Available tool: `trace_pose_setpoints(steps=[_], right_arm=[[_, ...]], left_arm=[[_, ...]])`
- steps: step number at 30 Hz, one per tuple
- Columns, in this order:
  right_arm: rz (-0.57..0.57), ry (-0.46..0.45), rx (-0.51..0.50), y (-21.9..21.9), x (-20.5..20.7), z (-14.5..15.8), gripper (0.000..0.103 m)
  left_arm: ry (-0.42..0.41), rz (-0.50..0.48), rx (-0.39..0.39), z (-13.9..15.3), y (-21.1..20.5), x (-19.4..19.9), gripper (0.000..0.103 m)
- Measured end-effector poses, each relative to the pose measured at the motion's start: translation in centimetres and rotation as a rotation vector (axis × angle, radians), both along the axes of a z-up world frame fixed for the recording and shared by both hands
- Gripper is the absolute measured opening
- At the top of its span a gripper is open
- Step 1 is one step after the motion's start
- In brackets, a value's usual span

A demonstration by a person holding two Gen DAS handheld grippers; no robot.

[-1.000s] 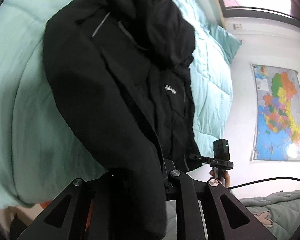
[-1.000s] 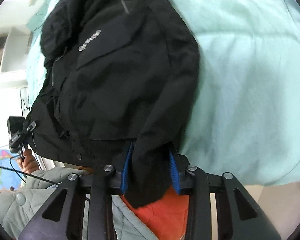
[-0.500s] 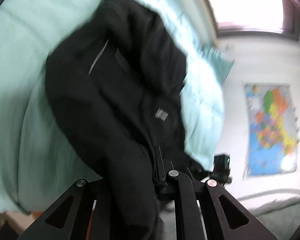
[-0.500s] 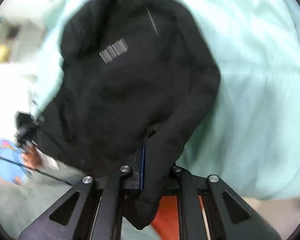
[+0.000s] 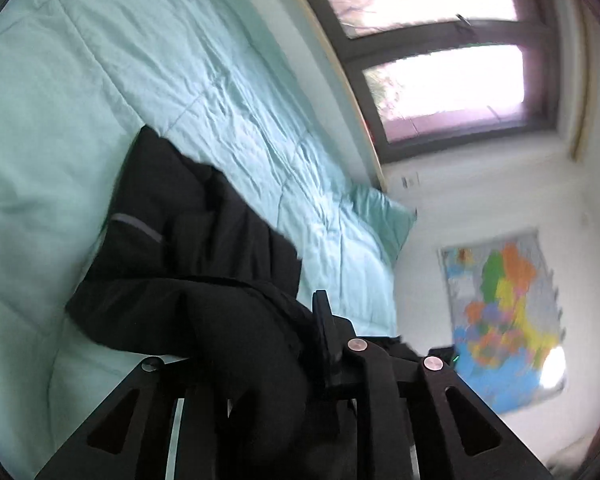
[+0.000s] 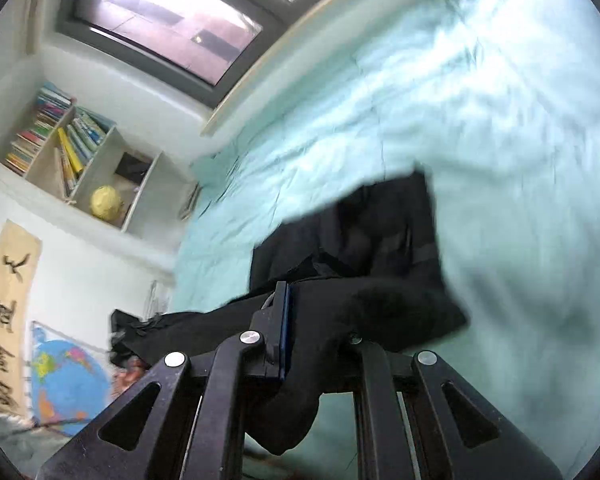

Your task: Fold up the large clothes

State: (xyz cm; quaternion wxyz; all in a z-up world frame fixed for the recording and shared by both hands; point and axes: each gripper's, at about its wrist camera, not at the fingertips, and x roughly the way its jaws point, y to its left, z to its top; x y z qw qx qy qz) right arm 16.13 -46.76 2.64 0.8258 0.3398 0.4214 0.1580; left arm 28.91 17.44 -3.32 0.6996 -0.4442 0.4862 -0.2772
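- Left gripper (image 5: 260, 344): jaws opening slightly, thick bunch of the black jacket (image 5: 188, 248) between them, pads seemingly on the cloth.
- Right gripper (image 6: 320, 332): clamped tight on another part of the jacket's edge.
- Lifted by both, probably to carry the near end over for a fold.
- Far end resting on the mint-green quilt (image 5: 100, 80), anchoring the fold.

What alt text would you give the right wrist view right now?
The right gripper is shut on a fold of the black fabric jacket, lifting its near edge over the pale green quilted bedspread. Behind, blurred, are a dark-framed window and a white wall bookshelf.
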Motion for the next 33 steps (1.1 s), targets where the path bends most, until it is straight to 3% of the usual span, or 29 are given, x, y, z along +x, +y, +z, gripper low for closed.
trace_pose_setpoints(steps=[2, 5, 8, 13, 15, 21, 25, 27, 30, 31, 32, 33], right_arm=[[-0.029, 0.041, 0.023, -0.2, 4.2, -1.5, 0.014], [-0.09, 0.154, 0.009, -0.2, 10.3, -5.5, 0.016], [-0.117, 0.276, -0.061, 0.1, 15.2, -10.2, 0.017], [-0.114, 0.492, -0.121, 0.8, 19.7, -19.6, 0.018], [-0.11, 0.534, -0.135, 1.5, 20.7, -22.4, 0.018], [-0.08, 0.554, -0.143, 1.4, 21.6, -23.2, 0.018], [-0.065, 0.521, -0.11, 0.0, 20.4, -21.1, 0.02], [-0.057, 0.49, -0.104, -0.2, 19.4, -19.4, 0.024], [-0.041, 0.426, -0.074, -0.9, 17.5, -15.9, 0.041], [-0.04, 0.404, -0.083, -1.0, 16.8, -14.9, 0.055], [-0.036, 0.38, -0.108, -1.1, 16.2, -13.8, 0.062], [-0.033, 0.358, -0.131, -0.9, 15.9, -13.1, 0.063]], left_arm=[[0.012, 0.028, 0.052, -0.1, -0.5, 3.3, 0.026], [0.092, 0.052, 0.142, -2.7, -1.8, 8.5, 0.027], [0.199, 0.077, 0.203, -7.9, -2.9, 13.2, 0.029], [0.428, 0.098, 0.208, -19.5, -4.6, 17.5, 0.033], [0.438, 0.1, 0.216, -21.7, -5.1, 17.9, 0.033], [0.366, 0.001, 0.262, -20.5, -5.4, 18.1, 0.033], [0.229, -0.107, 0.246, -16.3, -4.3, 17.0, 0.038], [0.22, -0.117, 0.232, -14.8, -3.3, 16.1, 0.059], [0.153, -0.059, 0.344, -11.0, -0.8, 14.0, 0.063], [0.132, -0.051, 0.335, -10.1, -0.2, 13.3, 0.063], [0.117, -0.047, 0.317, -9.5, 0.5, 12.8, 0.064], [0.096, -0.045, 0.304, -8.9, 0.8, 12.4, 0.066]])
